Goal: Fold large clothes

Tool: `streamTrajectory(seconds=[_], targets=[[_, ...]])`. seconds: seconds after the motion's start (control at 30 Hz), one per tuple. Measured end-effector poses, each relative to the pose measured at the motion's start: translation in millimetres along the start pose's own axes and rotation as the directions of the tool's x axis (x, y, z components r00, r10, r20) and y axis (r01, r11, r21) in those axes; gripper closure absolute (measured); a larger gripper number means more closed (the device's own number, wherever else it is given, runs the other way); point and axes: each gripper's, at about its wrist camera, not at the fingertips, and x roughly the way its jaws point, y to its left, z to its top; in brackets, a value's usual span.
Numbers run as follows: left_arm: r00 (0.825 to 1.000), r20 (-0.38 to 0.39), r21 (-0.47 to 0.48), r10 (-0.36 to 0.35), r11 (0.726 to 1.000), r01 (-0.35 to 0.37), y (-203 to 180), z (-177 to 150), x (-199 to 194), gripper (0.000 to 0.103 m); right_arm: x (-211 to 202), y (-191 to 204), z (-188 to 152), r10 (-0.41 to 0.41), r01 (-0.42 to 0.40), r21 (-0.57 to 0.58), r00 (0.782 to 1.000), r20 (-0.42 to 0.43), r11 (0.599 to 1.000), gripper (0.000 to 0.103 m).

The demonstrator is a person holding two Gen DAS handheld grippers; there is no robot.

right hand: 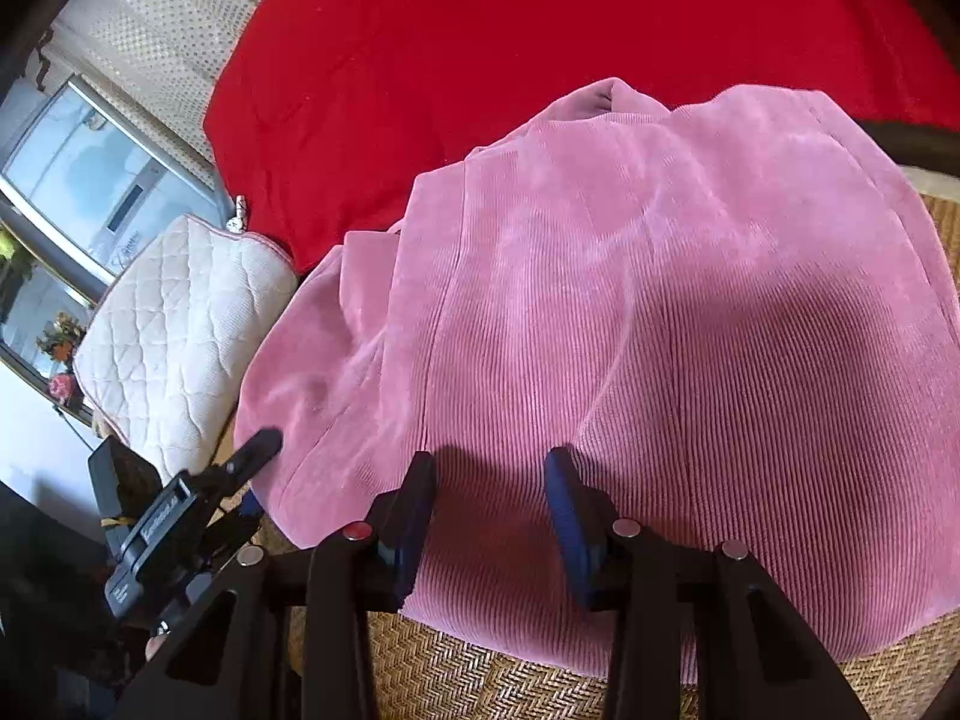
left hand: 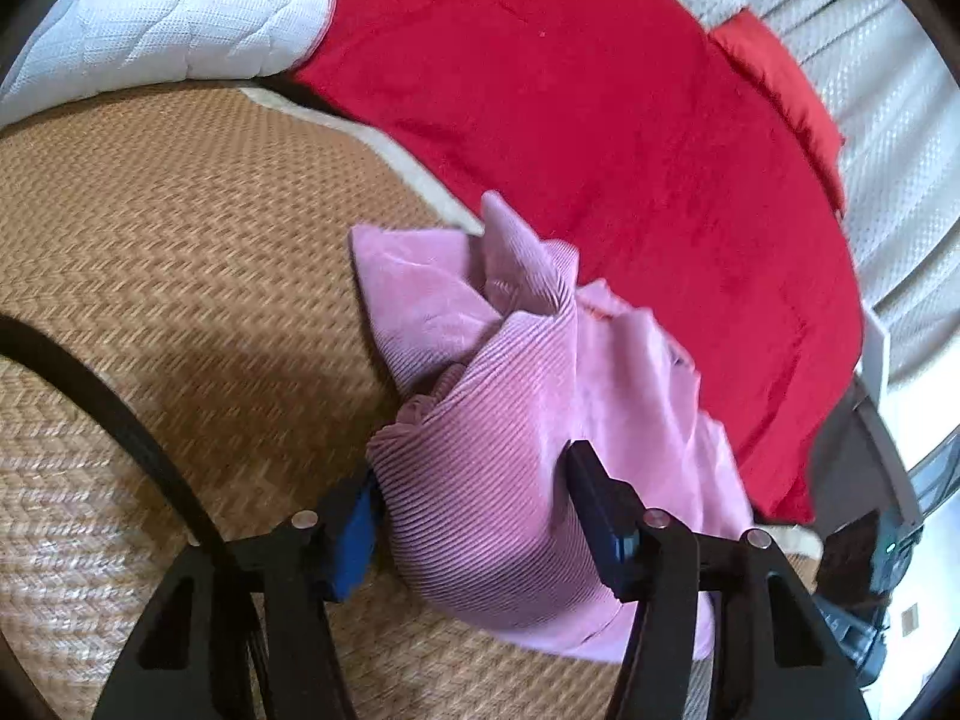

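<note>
Left wrist view
Garment: a pink ribbed garment (left hand: 528,420) lies bunched in a heap on a woven mat (left hand: 180,300), its far edge against a red blanket (left hand: 600,150).
Left gripper: the left gripper (left hand: 474,504) straddles the near end of the heap, one blue-padded finger at the garment's left edge, the other against a fold on its right.
Jaws: half spread with the cloth bulging between them; whether the pads press it cannot be told.
Beyond the garment: a white quilt (left hand: 168,18) lies at the blanket's far left, and a black cable (left hand: 120,414) curves over the mat to the garment's left.

Right wrist view
Garment: the garment (right hand: 660,300) spreads wide and flatter here, its near hem on the mat (right hand: 480,672), its far part over the blanket (right hand: 480,60).
Right gripper: the right gripper (right hand: 489,516) hovers at the near hem.
Jaws: narrowly parted over the cloth, fingertips on or just above the ribbed surface; a pinch cannot be confirmed.
Left of the garment: the left gripper (right hand: 252,456) reaches the hem's left corner, with a quilted cushion (right hand: 180,330) just behind it and a window (right hand: 90,180) further off.
</note>
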Motion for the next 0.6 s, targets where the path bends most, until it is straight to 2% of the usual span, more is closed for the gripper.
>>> streamTrajectory(seconds=[0.07,0.1,0.13,0.2,0.27,0.3,0.37,0.47,0.5,0.53,0.6], targets=[[1.0,0.0,-0.026,-0.014,1.0,0.014,1,1,11,0.027,0,-7,1,0.022,-0.022,0.023,1.0,-0.006,0.999,0.069],[1.0,-0.012,-0.041,-0.019,0.999,0.019,0,2,16,0.012,0,-11,1,0.035,-0.034,0.039,0.999,-0.01,0.999,0.073],[0.999,-0.022,-0.059,-0.027,0.998,0.026,-1,1,23,0.012,0,-18,2,0.053,-0.052,0.069,0.998,-0.016,0.996,0.08],[0.999,-0.026,-0.066,-0.044,0.997,0.042,-4,0,30,0.012,0,-28,3,0.076,-0.073,0.107,0.997,-0.024,0.992,0.087],[1.0,-0.022,-0.008,-0.001,1.0,0.0,-14,0,36,0.015,0,-35,3,0.102,-0.096,0.141,0.994,-0.031,0.985,0.089],[0.998,-0.025,0.044,0.05,0.998,-0.048,-21,-1,40,0.022,0,-37,3,0.109,-0.103,0.146,0.994,-0.031,0.984,0.09],[0.993,-0.027,0.1,0.116,0.989,-0.113,-32,-4,47,0.025,-1,-36,2,0.108,-0.103,0.136,0.994,-0.028,0.985,0.09],[0.974,-0.024,0.193,0.227,0.957,-0.218,-46,-4,51,0.023,-4,-33,1,0.095,-0.092,0.104,0.995,-0.027,0.99,0.09],[0.964,-0.01,0.238,0.265,0.937,-0.255,-54,-4,51,0.023,-6,-31,1,0.09,-0.087,0.095,0.996,-0.029,0.992,0.09],[0.959,0.001,0.261,0.282,0.926,-0.273,-60,-4,53,0.022,-8,-28,1,0.079,-0.076,0.084,0.996,-0.031,0.994,0.086],[0.946,0.037,0.318,0.322,0.894,-0.316,-71,-4,52,0.022,-15,-19,2,0.037,-0.036,0.039,0.999,-0.031,0.999,0.086]])
